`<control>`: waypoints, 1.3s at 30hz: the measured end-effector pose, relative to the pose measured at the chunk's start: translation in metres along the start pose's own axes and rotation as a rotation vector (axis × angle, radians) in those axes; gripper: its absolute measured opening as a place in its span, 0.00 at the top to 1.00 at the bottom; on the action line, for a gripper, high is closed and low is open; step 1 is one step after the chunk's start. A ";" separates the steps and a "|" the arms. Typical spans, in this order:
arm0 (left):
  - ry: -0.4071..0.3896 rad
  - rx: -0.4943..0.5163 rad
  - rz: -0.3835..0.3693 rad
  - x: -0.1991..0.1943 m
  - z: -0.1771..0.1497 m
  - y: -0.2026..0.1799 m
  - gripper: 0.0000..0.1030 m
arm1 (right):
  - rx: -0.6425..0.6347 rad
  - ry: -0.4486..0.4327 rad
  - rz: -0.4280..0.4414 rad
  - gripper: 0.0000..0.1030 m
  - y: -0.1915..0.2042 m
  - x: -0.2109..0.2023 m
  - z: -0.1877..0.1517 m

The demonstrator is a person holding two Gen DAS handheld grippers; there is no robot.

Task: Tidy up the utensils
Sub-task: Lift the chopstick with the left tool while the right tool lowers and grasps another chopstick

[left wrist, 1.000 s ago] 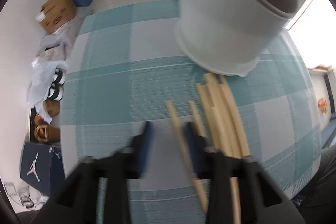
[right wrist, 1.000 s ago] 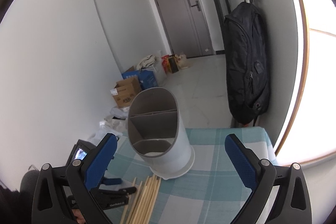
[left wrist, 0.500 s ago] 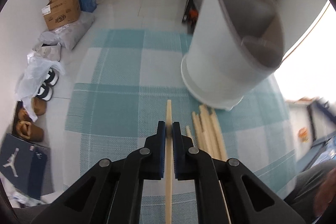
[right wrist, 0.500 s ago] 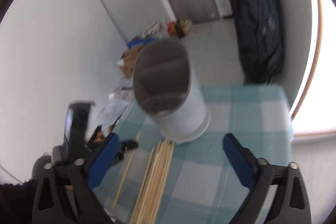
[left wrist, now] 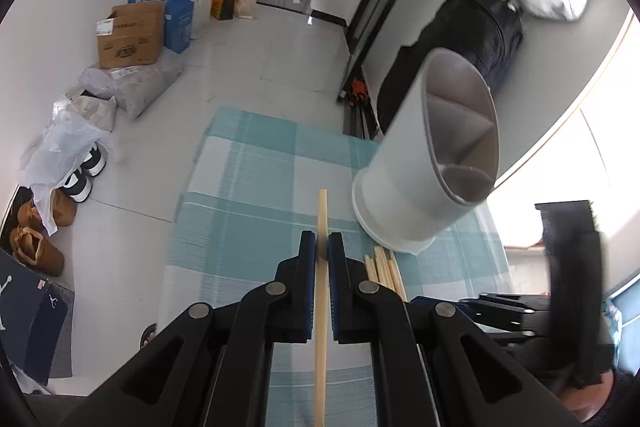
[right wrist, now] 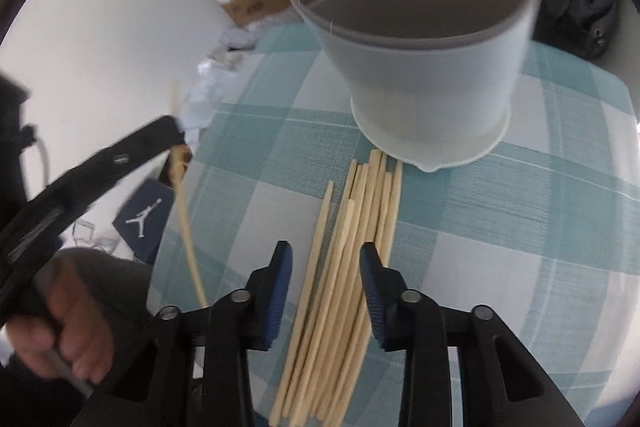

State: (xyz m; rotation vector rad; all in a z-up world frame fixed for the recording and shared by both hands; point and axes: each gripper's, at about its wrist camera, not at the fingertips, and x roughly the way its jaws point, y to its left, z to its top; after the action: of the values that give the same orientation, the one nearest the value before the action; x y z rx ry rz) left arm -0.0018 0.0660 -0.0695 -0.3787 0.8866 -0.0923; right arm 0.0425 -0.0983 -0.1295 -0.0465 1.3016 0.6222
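Observation:
My left gripper (left wrist: 321,247) is shut on one wooden chopstick (left wrist: 321,291) and holds it above the checked tablecloth (left wrist: 256,187). The white divided utensil holder (left wrist: 432,163) stands to its front right. In the right wrist view my right gripper (right wrist: 326,267) is open, low over a bundle of several chopsticks (right wrist: 352,259) lying on the cloth, its fingers either side of them. The holder (right wrist: 420,67) stands just beyond the bundle. The left gripper (right wrist: 120,155) and its held chopstick (right wrist: 184,211) show at the left.
The table's left edge drops to a floor with shoes (left wrist: 80,175), bags and cardboard boxes (left wrist: 132,35). A black backpack (left wrist: 480,39) hangs behind the holder. A dark shoebox (right wrist: 144,219) lies on the floor.
My left gripper closed on one chopstick and lifted it off the cloth. My right gripper came down from high above the table to just over the chopstick bundle and narrowed its opening.

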 end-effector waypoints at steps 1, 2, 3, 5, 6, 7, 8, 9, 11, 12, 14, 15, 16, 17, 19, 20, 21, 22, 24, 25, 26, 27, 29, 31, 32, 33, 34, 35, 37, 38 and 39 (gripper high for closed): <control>-0.003 -0.011 -0.009 -0.004 0.000 0.000 0.98 | -0.006 0.011 -0.020 0.70 0.002 0.004 0.004; -0.006 -0.020 -0.015 -0.006 0.000 0.002 0.98 | -0.015 0.024 -0.040 0.70 0.005 0.008 0.008; -0.012 -0.029 -0.014 -0.007 0.002 0.005 0.98 | -0.020 0.039 -0.065 0.70 0.007 0.011 0.011; -0.015 -0.048 -0.024 -0.010 0.003 0.007 0.98 | -0.014 0.071 -0.101 0.70 0.011 0.017 0.017; -0.017 -0.056 -0.028 -0.011 0.003 0.009 0.98 | -0.016 0.086 -0.122 0.71 0.012 0.020 0.019; -0.021 -0.063 -0.030 -0.012 0.004 0.010 0.98 | -0.026 0.082 -0.144 0.72 0.011 0.021 0.017; -0.025 -0.066 -0.032 -0.013 0.004 0.010 0.98 | -0.039 0.086 -0.170 0.78 0.014 0.022 0.019; -0.027 -0.068 -0.036 -0.013 0.004 0.010 0.98 | -0.054 0.087 -0.189 0.81 0.017 0.023 0.019; -0.026 -0.071 -0.039 -0.015 0.004 0.011 0.98 | -0.057 0.086 -0.202 0.91 0.019 0.022 0.019; -0.027 -0.070 -0.040 -0.016 0.004 0.012 0.98 | -0.042 0.080 -0.194 0.91 0.018 0.021 0.019; -0.026 -0.068 -0.042 -0.016 0.004 0.013 0.98 | -0.019 0.063 -0.174 0.93 0.014 0.018 0.017; -0.025 -0.066 -0.043 -0.016 0.004 0.012 0.98 | -0.006 0.049 -0.163 0.96 0.010 0.015 0.016; -0.024 -0.064 -0.045 -0.017 0.003 0.014 0.98 | 0.007 0.041 -0.155 1.00 0.005 0.014 0.018; -0.023 -0.061 -0.045 -0.018 0.003 0.014 0.98 | 0.032 0.024 -0.141 1.00 0.000 0.010 0.017; -0.022 -0.062 -0.046 -0.018 0.002 0.015 0.98 | 0.068 0.005 -0.104 1.00 -0.006 0.008 0.018; -0.022 -0.061 -0.048 -0.019 0.002 0.015 0.98 | 0.079 0.001 -0.096 1.00 -0.009 0.007 0.016; -0.023 -0.059 -0.044 -0.019 0.002 0.014 0.98 | 0.083 -0.009 -0.087 1.00 -0.010 0.005 0.015; -0.023 -0.059 -0.042 -0.019 0.001 0.014 0.98 | 0.080 -0.020 -0.073 1.00 -0.010 0.004 0.015; -0.017 -0.067 -0.043 -0.018 0.000 0.015 0.98 | 0.064 -0.011 -0.060 0.97 -0.009 0.000 0.014; -0.013 -0.070 -0.043 -0.017 0.000 0.016 0.98 | 0.049 0.000 -0.064 0.97 -0.011 -0.004 0.014; -0.009 -0.073 -0.041 -0.016 0.000 0.016 0.98 | 0.032 0.009 -0.063 0.97 -0.006 -0.002 0.014; -0.008 -0.075 -0.042 -0.015 0.000 0.016 0.98 | 0.017 0.027 -0.048 0.97 -0.002 -0.002 0.015; -0.008 -0.073 -0.041 -0.016 -0.001 0.017 0.98 | 0.001 0.053 -0.030 0.94 0.005 0.005 0.016; -0.007 -0.077 -0.043 -0.015 -0.001 0.017 0.98 | -0.005 0.068 0.000 0.90 0.010 0.007 0.018; -0.006 -0.079 -0.044 -0.015 -0.001 0.018 0.98 | -0.016 0.069 0.008 0.89 0.014 0.008 0.019; -0.005 -0.080 -0.044 -0.015 -0.001 0.019 0.98 | -0.029 0.065 0.000 0.86 0.018 0.010 0.020; -0.003 -0.081 -0.044 -0.015 -0.001 0.019 0.98 | -0.037 0.064 -0.006 0.81 0.018 0.008 0.017; 0.000 -0.083 -0.045 -0.014 -0.001 0.020 0.98 | -0.045 0.067 -0.023 0.77 0.019 0.010 0.018; 0.005 -0.087 -0.049 -0.014 -0.001 0.022 0.98 | -0.043 0.074 -0.061 0.76 0.018 0.014 0.021; 0.006 -0.089 -0.050 -0.014 -0.001 0.022 0.98 | -0.031 0.081 -0.046 0.76 0.016 0.016 0.022; 0.006 -0.091 -0.051 -0.014 -0.001 0.023 0.98 | -0.022 0.071 -0.042 0.76 0.013 0.016 0.024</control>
State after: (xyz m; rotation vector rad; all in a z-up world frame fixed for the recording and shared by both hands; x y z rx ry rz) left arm -0.0130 0.0905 -0.0677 -0.4860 0.8892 -0.1008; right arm 0.0593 -0.0720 -0.1330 -0.1149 1.3594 0.6038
